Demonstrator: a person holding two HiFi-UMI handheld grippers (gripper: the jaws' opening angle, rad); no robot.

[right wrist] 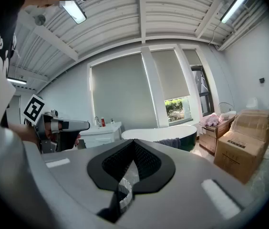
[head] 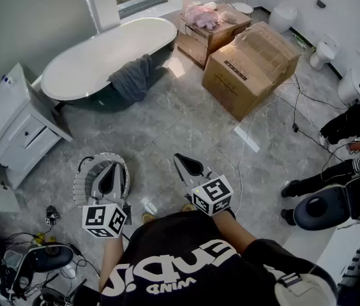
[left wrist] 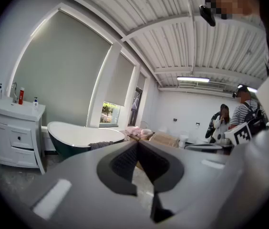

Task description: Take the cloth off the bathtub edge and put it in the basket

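Observation:
A dark grey cloth point(head: 132, 76) hangs over the near edge of the white bathtub point(head: 97, 59), far ahead of both grippers. It also shows as the cloth point(left wrist: 101, 145) on the tub rim and as the cloth point(right wrist: 170, 141). The white wire basket point(head: 85, 182) stands on the floor directly below my left gripper point(head: 111, 171). My right gripper point(head: 181, 160) is held level beside it, a little to the right. Both have their jaws together with nothing between them: left gripper point(left wrist: 138, 143), right gripper point(right wrist: 133, 142).
A white vanity cabinet point(head: 11, 129) stands at the left. Two cardboard boxes point(head: 250, 65) sit right of the tub, one with pink cloth on it. Cables point(head: 295, 110) cross the floor. People point(head: 352, 129) and toilets point(head: 323, 50) are at the right.

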